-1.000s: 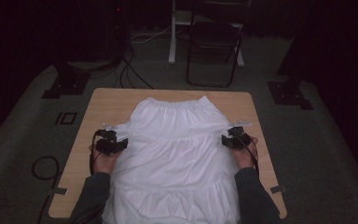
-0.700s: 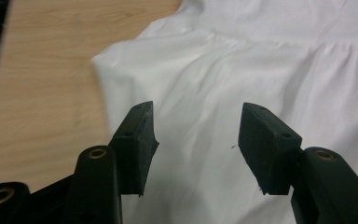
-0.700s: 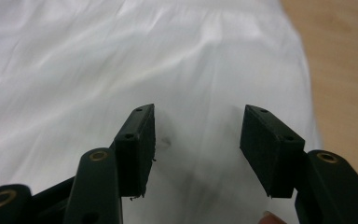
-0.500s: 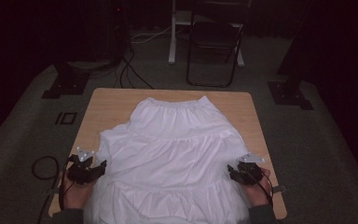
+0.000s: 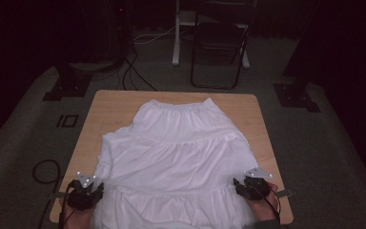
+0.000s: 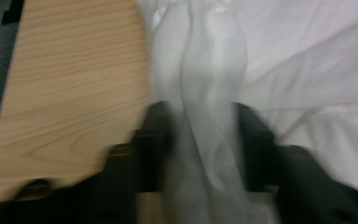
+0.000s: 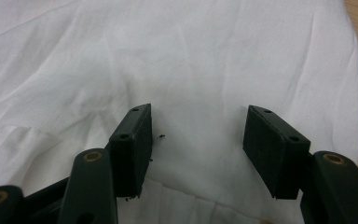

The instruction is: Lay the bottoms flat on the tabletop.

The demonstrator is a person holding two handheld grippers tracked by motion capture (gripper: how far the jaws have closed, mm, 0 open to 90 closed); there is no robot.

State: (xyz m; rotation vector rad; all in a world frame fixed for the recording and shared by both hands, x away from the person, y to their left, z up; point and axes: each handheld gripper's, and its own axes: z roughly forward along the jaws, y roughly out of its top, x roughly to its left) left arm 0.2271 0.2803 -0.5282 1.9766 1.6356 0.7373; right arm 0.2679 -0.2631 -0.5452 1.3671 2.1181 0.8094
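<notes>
Work in hand: handling a white skirt (image 5: 178,157) laid flat on the wooden table (image 5: 109,107); judged to be the start of a fold or a straightening from the hem end.
Done so far: the skirt lies spread out, waistband toward the far edge, hem toward the person; both grippers stand at the lower side edges of the cloth.
Left to do: the right side has no grip yet; no fold shows anywhere in the cloth.
Left gripper (image 6: 200,140): jaws have just been closing; a bunched ridge of white fabric runs up between them and appears pinched, though this view is blurred.
Right gripper (image 7: 196,144): jaws spread, having just been opening slightly; they hover over flat fabric near the skirt's edge, pads pressing on nothing.
Skirt position: centred on the table, covering most of it; bare wood shows along both sides and the far edge.
Skirt appearance: white, thin, three gathered tiers, elastic-looking waistband; soft creases across the tiers; left edge rumpled and pulled inward.
Handling: likely limp and prone to slip.
</notes>
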